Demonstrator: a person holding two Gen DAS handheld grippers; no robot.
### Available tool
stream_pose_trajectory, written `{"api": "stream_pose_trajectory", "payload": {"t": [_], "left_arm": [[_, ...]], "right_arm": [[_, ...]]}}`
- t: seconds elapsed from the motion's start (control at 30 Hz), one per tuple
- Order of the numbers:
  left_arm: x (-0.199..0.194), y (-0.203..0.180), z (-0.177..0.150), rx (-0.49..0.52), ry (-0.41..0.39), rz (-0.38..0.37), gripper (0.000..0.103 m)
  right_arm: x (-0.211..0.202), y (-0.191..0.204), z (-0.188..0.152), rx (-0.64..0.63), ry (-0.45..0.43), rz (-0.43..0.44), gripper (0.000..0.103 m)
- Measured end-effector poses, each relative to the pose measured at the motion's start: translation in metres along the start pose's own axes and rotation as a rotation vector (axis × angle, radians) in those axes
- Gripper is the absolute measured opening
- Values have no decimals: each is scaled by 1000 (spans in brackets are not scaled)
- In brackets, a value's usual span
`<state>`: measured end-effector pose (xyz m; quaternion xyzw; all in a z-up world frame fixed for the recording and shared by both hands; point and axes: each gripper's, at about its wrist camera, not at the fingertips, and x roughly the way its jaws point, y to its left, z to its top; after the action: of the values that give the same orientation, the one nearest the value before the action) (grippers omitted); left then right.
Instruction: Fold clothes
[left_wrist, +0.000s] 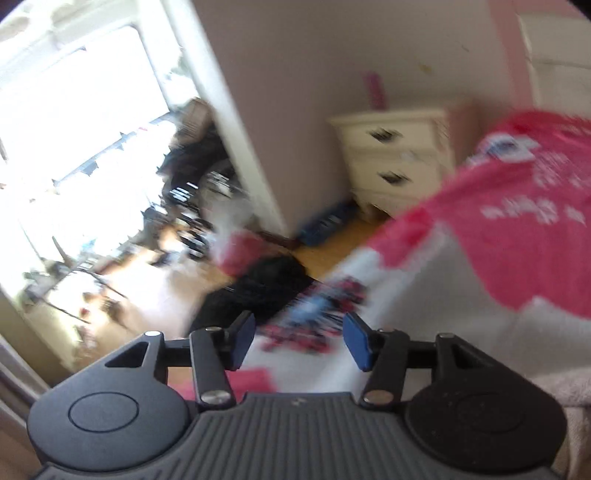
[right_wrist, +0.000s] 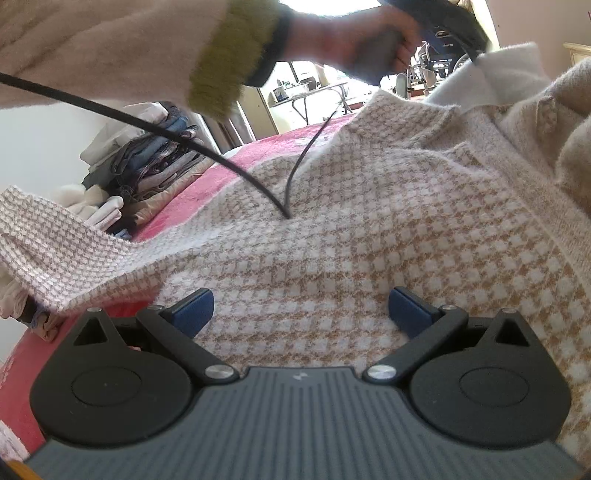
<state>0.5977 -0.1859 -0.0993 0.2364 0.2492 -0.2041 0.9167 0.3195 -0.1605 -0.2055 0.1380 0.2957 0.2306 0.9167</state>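
Fuzzy knit sweater (right_wrist: 369, 229); matt blue fingers (right_wrist: 194, 308).

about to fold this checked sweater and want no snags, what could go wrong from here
The black cable lies across the checked sweater, ahead of the open right gripper; it could get pinched or folded into the knit. The left gripper, also open, points off the bed toward the floor in a blurred view, so it is not placed to take an edge. The folded clothes stack sits close to the sweater's raised left edge and could be knocked.
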Motion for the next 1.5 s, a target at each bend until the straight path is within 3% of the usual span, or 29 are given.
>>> {"api": "stream_pose_trajectory", "payload": {"t": [0.33,0.53,0.67,0.73,0.93,1.23,1.37,1.5], "left_arm": [[-133,97,-25,-98,1,-8,57],[-154,74,-111,47,174,-237,54],[-150,51,-165,55,264,-386,46],[-138,45,-183,47,278,-412,46],[-100,63,-187,-128,249,-361,49],[-69,89,-167,-341,234,-272,48],[-80,91,-158,-368,217,-222,49],[-105,84,-145,-306,154,-173,52]], "right_arm": [[0,-1,2,7,15,-4,102],[1,7,4,-23,47,-49,102],[-10,14,8,-8,75,-105,102],[-24,12,10,49,78,-115,102],[-77,-11,17,259,120,-169,101],[-203,-24,4,367,326,-413,101],[-270,-10,-20,409,273,-553,101],[-301,10,-51,459,177,-610,101]]}}
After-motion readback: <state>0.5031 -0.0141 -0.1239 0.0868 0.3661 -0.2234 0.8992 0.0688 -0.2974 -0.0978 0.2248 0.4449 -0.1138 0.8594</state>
